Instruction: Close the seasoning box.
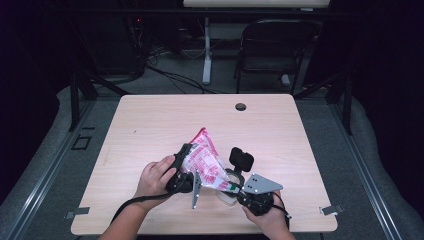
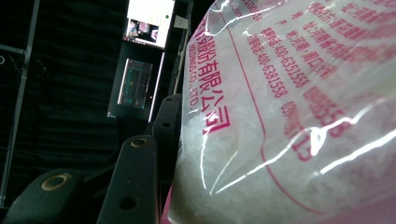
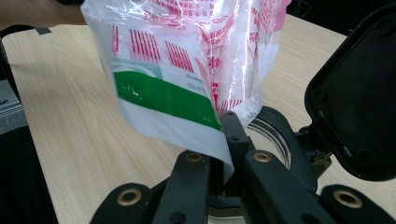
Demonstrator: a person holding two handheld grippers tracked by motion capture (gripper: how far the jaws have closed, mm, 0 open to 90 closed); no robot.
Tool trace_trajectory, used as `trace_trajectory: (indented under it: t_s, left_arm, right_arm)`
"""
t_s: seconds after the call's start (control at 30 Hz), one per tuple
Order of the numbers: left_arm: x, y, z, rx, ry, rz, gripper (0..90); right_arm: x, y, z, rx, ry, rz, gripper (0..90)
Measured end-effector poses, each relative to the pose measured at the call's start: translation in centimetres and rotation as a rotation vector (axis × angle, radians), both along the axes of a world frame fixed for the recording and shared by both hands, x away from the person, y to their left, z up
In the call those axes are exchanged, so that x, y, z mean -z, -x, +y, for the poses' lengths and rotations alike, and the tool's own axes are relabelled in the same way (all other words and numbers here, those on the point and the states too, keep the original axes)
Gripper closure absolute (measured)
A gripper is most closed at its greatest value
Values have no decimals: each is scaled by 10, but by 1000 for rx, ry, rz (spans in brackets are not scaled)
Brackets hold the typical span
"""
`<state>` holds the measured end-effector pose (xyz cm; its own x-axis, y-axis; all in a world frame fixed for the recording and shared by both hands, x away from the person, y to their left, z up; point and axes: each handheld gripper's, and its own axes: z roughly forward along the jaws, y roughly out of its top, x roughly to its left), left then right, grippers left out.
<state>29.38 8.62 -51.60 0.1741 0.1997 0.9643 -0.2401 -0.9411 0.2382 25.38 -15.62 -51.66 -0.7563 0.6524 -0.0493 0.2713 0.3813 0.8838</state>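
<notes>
One clear plastic bag (image 1: 206, 162), crinkled and glossy, printed with pink-red lettering and a green band near one corner, is held tilted above the near middle of the pale wood-grain surface (image 1: 150, 125). It is packed with a white, fine-grained filling that shows through the film in the left gripper view.

The left claw (image 1: 181, 167) is clamped on the bag's bulging side, one black jaw pressed against the film. The right claw (image 3: 224, 161) is together on the bag's flat, sealed lower corner, the thin white edge pinched between its two black jaws.

Just below the bag's pinched corner stands one round container (image 3: 273, 135) with a clear rim in a black collar; its black lid (image 3: 357, 102), rounded and matte inside, is hinged open and stands upright at its side. The right claw's jaws lie in front of the container and hide part of its rim.

Beyond the surface stand one dark folding chair (image 1: 272, 47) and a white table leg (image 1: 206, 50) on grey carpet with loose cables.
</notes>
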Motion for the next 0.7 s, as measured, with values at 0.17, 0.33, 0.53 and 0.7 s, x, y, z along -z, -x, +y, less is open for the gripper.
trace_trajectory:
  t_s: [0.17,0.33,0.53,0.7]
  left_arm:
    - [0,0,0,1,-16,-9,616]
    - [-1,1,-1,3,-28,-17,614]
    - [-2,2,-1,4,-39,-27,613]
    - [-3,3,-1,5,-49,-33,614]
  right_arm:
    - [1,0,0,-2,2,1,899]
    - [1,-1,-1,0,1,2,899]
    - [2,-2,-1,4,3,5,899]
    - [2,-2,-1,5,1,6,898]
